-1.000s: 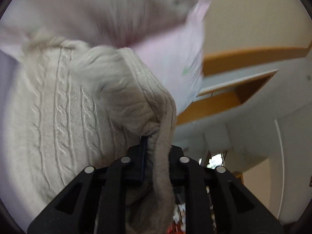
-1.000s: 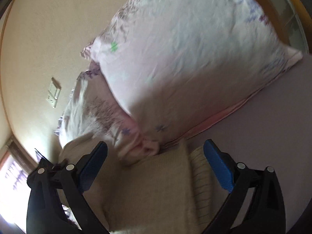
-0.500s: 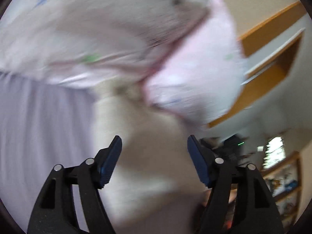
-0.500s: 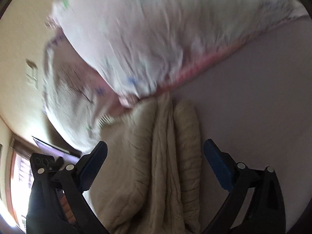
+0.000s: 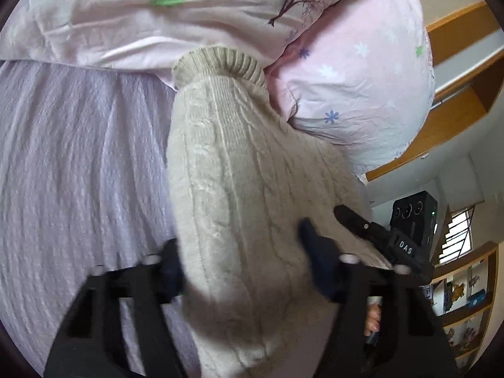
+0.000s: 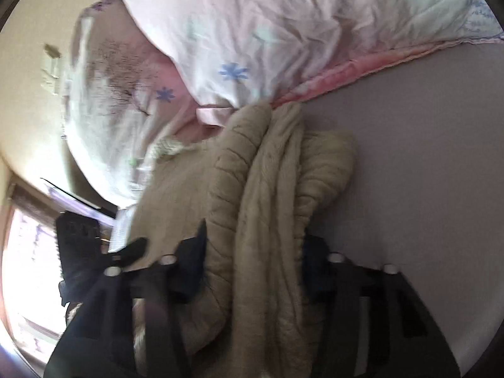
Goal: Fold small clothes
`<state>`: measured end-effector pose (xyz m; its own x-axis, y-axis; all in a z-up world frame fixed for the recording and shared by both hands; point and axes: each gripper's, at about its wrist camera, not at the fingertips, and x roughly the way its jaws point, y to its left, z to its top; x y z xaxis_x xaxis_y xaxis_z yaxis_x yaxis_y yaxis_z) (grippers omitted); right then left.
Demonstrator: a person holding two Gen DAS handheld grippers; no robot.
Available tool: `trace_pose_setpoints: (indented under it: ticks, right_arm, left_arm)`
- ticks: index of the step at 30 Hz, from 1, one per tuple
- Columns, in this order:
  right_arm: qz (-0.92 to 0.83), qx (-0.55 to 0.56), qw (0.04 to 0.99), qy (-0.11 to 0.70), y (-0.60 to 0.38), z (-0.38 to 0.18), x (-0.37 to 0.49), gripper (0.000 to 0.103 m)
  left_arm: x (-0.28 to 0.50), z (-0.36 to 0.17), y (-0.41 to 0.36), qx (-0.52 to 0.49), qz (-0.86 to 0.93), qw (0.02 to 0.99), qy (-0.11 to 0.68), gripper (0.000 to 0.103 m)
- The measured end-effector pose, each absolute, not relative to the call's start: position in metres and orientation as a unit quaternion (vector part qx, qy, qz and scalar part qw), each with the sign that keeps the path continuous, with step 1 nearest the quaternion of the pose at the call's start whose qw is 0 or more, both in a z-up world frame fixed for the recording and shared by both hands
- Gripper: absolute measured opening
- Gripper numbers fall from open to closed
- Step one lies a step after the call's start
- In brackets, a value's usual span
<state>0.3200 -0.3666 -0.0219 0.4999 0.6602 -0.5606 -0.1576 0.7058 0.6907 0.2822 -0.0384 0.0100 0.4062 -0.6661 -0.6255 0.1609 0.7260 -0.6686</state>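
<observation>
I have both grippers straddling the cream cable-knit sweater (image 5: 233, 189) bunched on the bed (image 5: 78, 173). My left gripper (image 5: 239, 261) stands with its 2 fingers apart, the knit running between them and ahead to its ribbed cuff against the pillow (image 5: 362, 88). My right gripper (image 6: 252, 252) is likewise spread, either side of the thick folded edge (image 6: 271, 195). I judge this the regrasp between folds. Next I should close each gripper on a full layer stack, not only the top layer, then lift evenly.
</observation>
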Motion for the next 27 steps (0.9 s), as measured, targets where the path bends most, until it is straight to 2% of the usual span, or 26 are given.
trace_pose_setpoints:
  ticks: [2,6,9,11,15,18,21,22,23,24,27]
  right_arm:
    - [0.292,0.308,0.811,0.402,-0.363,-0.011,0.311,0.044]
    - [0.356,0.292,0.8,0.386,-0.324,0.003,0.297,0.044]
    - [0.351,0.223,0.797,0.439,-0.281,-0.008,0.302,0.052]
    - [0.314,0.182,0.808,0.465,-0.269,-0.012,0.304,0.062]
    - [0.283,0.229,0.862,0.352,-0.3,0.029,0.282,0.063]
    - [0.3,0.21,0.86,0.357,-0.283,0.041,0.28,0.062]
    - [0.269,0.159,0.858,0.407,-0.257,0.027,0.291,0.052]
    - [0.26,0.151,0.856,0.421,-0.246,0.02,0.298,0.045]
    - [0.259,0.148,0.855,0.425,-0.246,0.014,0.296,0.031]
    - [0.257,0.139,0.857,0.423,-0.245,0.011,0.296,0.022]
    - [0.251,0.122,0.879,0.388,-0.242,0.023,0.287,0.016]
  left_arm:
    - [0.274,0.02,-0.022,-0.281,-0.289,0.787,0.468,0.041]
    - [0.238,0.057,0.014,-0.238,-0.291,0.827,0.418,0.042]
    - [0.221,0.062,0.038,-0.169,-0.23,0.865,0.413,0.05]
    - [0.217,0.052,0.047,-0.15,-0.188,0.871,0.427,0.051]
    - [0.193,0.051,0.078,-0.187,-0.17,0.89,0.38,0.056]
    - [0.179,0.063,0.083,-0.19,-0.177,0.9,0.349,0.063]
    - [0.167,0.071,0.081,-0.183,-0.189,0.903,0.34,0.066]
    - [0.163,0.074,0.081,-0.181,-0.193,0.903,0.339,0.068]
    - [0.159,0.075,0.082,-0.181,-0.195,0.903,0.338,0.068]
    - [0.157,0.075,0.081,-0.181,-0.197,0.902,0.338,0.069]
    - [0.152,0.073,0.079,-0.183,-0.203,0.9,0.339,0.069]
